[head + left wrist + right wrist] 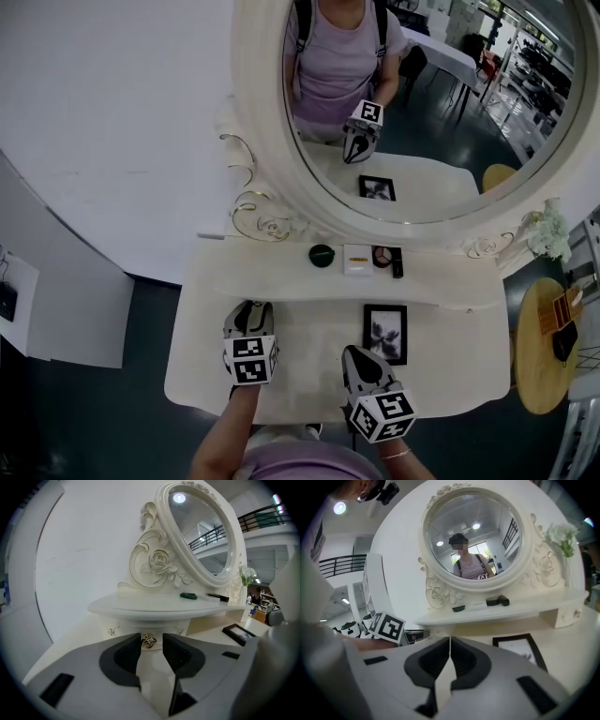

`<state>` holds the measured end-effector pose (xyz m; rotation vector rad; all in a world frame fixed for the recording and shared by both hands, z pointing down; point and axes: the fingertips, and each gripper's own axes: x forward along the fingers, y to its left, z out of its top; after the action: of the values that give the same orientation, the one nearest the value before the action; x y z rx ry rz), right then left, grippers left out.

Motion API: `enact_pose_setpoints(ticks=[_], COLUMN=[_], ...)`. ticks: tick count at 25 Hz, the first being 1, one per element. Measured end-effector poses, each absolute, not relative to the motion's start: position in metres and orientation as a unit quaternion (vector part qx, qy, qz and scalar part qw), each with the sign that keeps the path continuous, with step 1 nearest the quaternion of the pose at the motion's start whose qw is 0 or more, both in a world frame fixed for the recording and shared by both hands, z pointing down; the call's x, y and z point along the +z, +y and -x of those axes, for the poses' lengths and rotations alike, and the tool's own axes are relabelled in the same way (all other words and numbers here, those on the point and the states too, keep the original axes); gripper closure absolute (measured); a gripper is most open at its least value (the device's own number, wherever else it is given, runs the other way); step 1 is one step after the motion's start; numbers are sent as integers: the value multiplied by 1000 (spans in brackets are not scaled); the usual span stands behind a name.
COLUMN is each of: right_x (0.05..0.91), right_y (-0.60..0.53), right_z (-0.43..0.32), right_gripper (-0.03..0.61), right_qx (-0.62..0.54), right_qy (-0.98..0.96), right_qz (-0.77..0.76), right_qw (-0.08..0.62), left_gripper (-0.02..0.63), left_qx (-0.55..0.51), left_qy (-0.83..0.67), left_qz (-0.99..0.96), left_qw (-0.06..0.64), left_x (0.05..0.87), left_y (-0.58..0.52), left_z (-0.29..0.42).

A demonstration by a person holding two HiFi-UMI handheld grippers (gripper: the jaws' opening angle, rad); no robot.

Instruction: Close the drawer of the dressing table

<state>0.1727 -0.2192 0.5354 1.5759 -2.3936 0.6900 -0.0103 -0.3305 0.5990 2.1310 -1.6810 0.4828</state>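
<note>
Tabletop (309, 328): drawer knob (149, 641) betw. parted L gripper (152, 639) jaws

I'm looking down on a person who is wearing a lilac top (298, 465) and a thin bracelet (399, 454) on the right wrist. The left gripper (247, 309) and the right gripper (356, 356) are both showing pale grey shells, each carrying a white cube (250, 359) printed with black square markers. Their fingers (126, 660) are wearing dark grey pads, and small black rectangular insets (56, 688) are sitting in the grey casing.
</note>
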Motion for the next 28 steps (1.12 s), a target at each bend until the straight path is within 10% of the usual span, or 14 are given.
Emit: enact_pose_setpoints(ticks=[28], right_x=[516], right_y=[-167], right_z=[-183], right_gripper=[575], right_qx=[210], right_qy=[-814], right_qz=[-537], right_qw=[71], left_gripper=[597], left_qx=[97], left_qy=[-532], left_qz=[-826], left_qw=[158], left_x=[528], left_y=[-224], left_z=[-13])
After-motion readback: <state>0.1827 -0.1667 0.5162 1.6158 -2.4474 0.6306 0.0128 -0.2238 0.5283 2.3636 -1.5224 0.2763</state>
